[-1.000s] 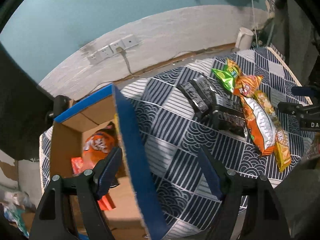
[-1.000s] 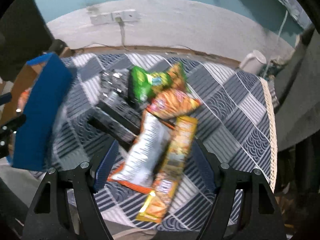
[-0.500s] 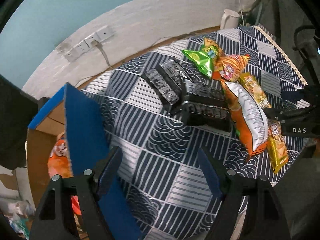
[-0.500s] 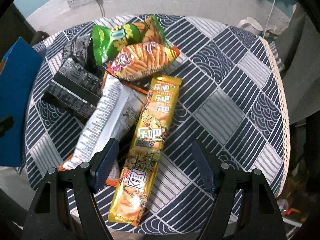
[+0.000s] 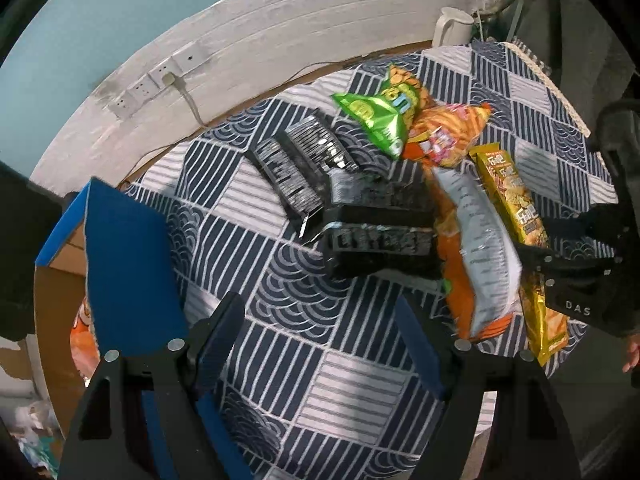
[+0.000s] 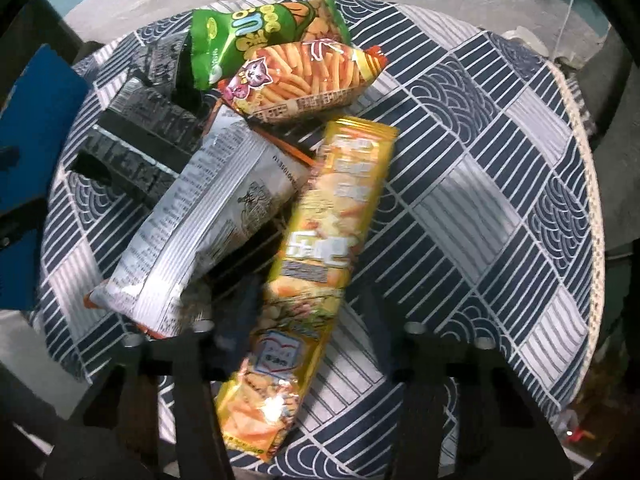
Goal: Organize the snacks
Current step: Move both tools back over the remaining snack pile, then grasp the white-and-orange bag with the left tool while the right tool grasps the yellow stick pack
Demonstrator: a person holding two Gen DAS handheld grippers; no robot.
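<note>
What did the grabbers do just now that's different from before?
The right gripper came down over the yellow packet and its jaws have just been closing around it. The left gripper swung from the box toward the table, open and empty. The snacks lie where they were.

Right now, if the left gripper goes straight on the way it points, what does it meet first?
Probably the navy-and-white patterned tablecloth: the open left gripper has only bare cloth ahead, though depth is unclear.

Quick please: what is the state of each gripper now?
Left gripper: open, holding nothing.
Right gripper: jaws just closing on the long yellow snack pack.
</note>
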